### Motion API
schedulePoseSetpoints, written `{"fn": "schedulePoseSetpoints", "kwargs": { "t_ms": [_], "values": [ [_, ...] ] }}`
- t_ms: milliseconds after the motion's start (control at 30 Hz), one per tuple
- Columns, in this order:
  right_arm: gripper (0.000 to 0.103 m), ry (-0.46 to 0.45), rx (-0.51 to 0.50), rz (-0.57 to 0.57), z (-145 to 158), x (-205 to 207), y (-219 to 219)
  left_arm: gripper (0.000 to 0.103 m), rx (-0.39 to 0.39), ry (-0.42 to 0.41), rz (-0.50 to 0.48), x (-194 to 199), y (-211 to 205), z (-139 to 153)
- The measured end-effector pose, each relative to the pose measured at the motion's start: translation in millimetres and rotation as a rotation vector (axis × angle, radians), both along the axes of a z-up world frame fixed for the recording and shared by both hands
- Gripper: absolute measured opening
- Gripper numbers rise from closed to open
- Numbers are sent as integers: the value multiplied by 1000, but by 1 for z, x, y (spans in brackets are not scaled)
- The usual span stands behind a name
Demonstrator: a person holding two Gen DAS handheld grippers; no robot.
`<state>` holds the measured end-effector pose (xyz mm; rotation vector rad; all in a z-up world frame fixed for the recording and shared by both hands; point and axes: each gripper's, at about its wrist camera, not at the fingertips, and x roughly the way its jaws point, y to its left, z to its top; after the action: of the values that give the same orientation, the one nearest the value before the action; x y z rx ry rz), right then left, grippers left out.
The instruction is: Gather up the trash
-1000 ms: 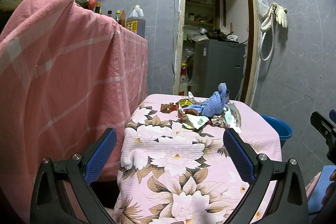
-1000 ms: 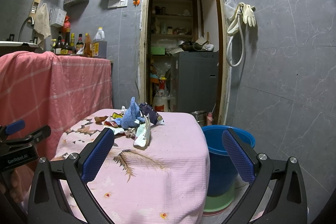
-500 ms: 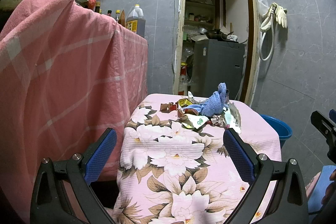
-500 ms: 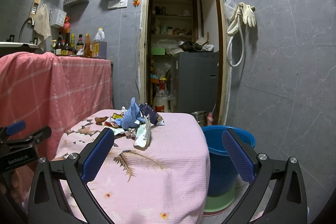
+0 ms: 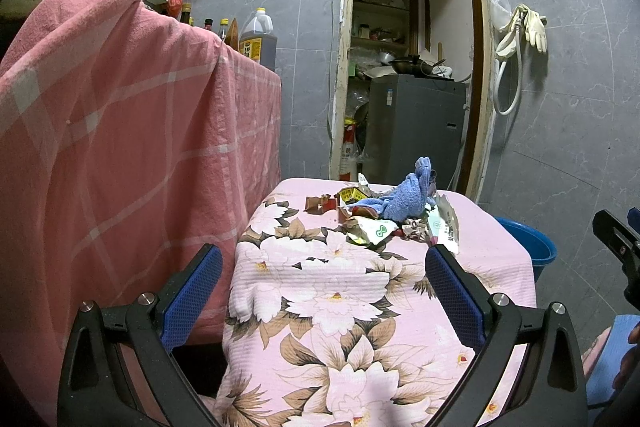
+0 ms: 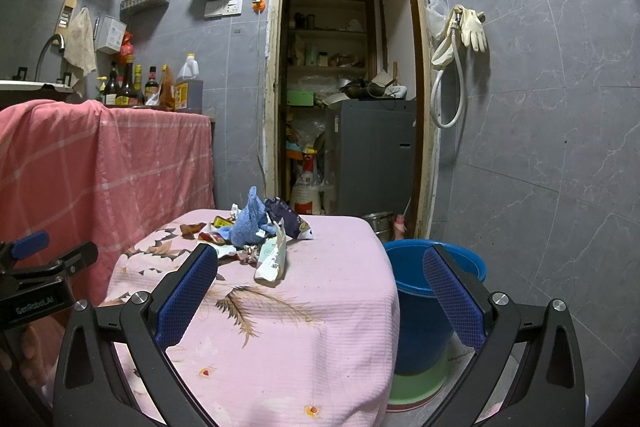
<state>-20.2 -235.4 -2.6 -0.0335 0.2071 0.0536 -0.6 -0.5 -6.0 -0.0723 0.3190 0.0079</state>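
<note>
A pile of wrappers (image 5: 374, 229) lies at the far end of a small table under a pink floral cloth (image 5: 340, 291), with a blue rag (image 5: 404, 201) on top. In the right wrist view the pile shows a white-green wrapper (image 6: 272, 259), a dark snack bag (image 6: 290, 223) and the blue rag (image 6: 248, 223). A blue bucket (image 6: 424, 291) stands on the floor right of the table. My left gripper (image 5: 324, 291) is open and empty over the near part of the table. My right gripper (image 6: 320, 291) is open and empty, short of the pile.
A counter draped in pink checked cloth (image 5: 120, 147) stands to the left, with bottles (image 6: 132, 83) on top. A doorway with a grey cabinet (image 6: 372, 155) is behind the table. A hose and gloves (image 6: 460, 39) hang on the right wall. The bucket also shows in the left wrist view (image 5: 528, 239).
</note>
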Motion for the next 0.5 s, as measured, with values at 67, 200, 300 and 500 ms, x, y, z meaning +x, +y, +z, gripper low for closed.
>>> {"fn": "schedulePoseSetpoints", "kwargs": {
  "t_ms": [67, 200, 300, 500],
  "values": [
    [103, 1, 1, -1, 0, 0, 0, 99, 1, 0, 0, 0, 0, 1],
    [103, 1, 2, 0, 0, 0, 0, 99, 0, 0, 0, 0, 0, 0],
    [103, 2, 1, 0, -1, 1, 0, 99, 1, 0, 1, 0, 0, 0],
    [103, 1, 3, 0, -1, 1, 0, 99, 0, 1, -1, 0, 0, 0]
  ]
}}
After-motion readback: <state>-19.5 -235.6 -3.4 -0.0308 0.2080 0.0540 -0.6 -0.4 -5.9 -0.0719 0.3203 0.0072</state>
